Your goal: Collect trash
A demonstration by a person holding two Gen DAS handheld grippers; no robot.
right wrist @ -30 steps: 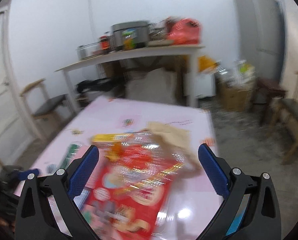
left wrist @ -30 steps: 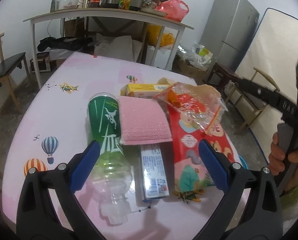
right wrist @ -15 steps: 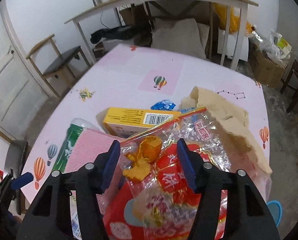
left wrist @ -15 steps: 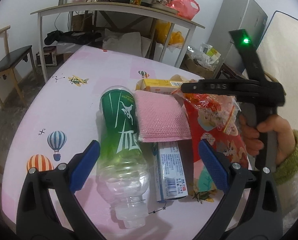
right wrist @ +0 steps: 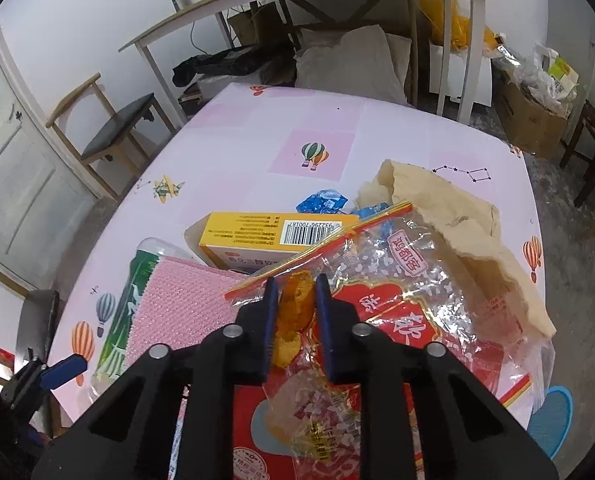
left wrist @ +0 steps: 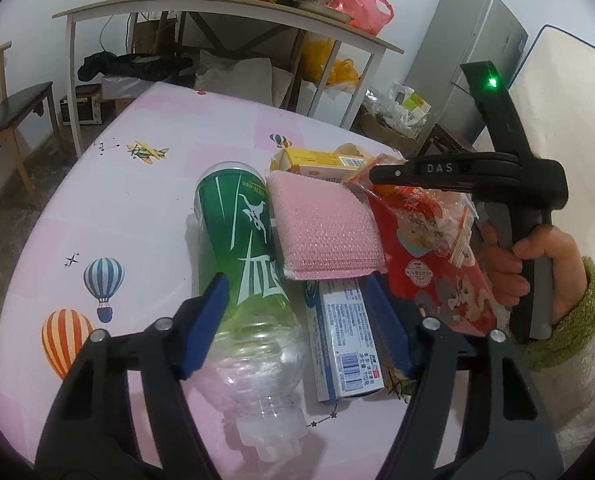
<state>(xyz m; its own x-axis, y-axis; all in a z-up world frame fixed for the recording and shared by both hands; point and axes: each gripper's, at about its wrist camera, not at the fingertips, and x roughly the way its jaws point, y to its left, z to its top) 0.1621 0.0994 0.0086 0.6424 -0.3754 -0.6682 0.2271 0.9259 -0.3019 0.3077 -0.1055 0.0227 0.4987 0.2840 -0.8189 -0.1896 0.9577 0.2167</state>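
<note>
Right claw: closing, clamped on orange scrap atop crinkly snack bag; light, crumbly; pinch gently. Left claw: apart, closing, astride green bottle.

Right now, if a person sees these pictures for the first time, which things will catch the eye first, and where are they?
The right gripper stands out first: its fingers, which have just been closing, pinch an orange peel through the clear red-printed bag at the right of the pile. Next comes the green plastic bottle, lying on the pink table at the left of the pile, with the left gripper hovering open over its neck.
</note>
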